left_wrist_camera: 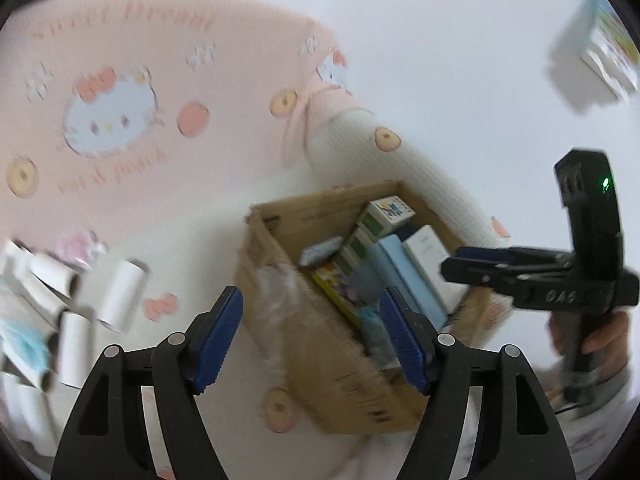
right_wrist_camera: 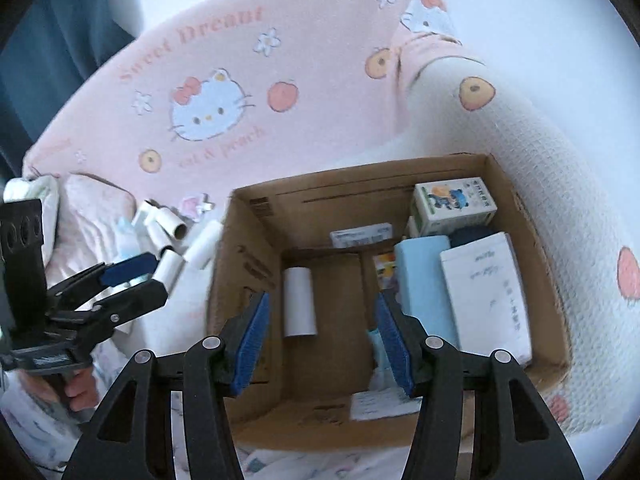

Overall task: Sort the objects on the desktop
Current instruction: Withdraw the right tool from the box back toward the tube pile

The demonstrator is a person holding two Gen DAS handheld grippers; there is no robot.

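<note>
An open cardboard box (right_wrist_camera: pixel 320 200) stands on the bedding. One white paper tube (right_wrist_camera: pixel 299 304) lies on its floor, with a light-blue box (right_wrist_camera: pixel 426 280), a white box (right_wrist_camera: pixel 488 292) and a green-and-white carton (right_wrist_camera: pixel 452 204) at its right side. My right gripper (right_wrist_camera: pixel 322 312) hovers open above the box (left_wrist_camera: pixel 332 200), nothing between its pads; it shows again as the right gripper (left_wrist_camera: pixel 468 264). My left gripper (left_wrist_camera: pixel 312 320) is wide open and holds nothing. It points at the box's left wall, and the left gripper (right_wrist_camera: pixel 136 276) hangs beside a pile of white tubes (left_wrist_camera: pixel 120 296) (right_wrist_camera: pixel 168 232).
A pink cat-print blanket (left_wrist_camera: pixel 120 100) (right_wrist_camera: pixel 208 112) rises behind the box. A white waffle blanket (right_wrist_camera: pixel 540 140) curves round its right side. A colourful carton (left_wrist_camera: pixel 608 52) lies at the far right. A hand (left_wrist_camera: pixel 600 340) (right_wrist_camera: pixel 76 392) holds each gripper handle.
</note>
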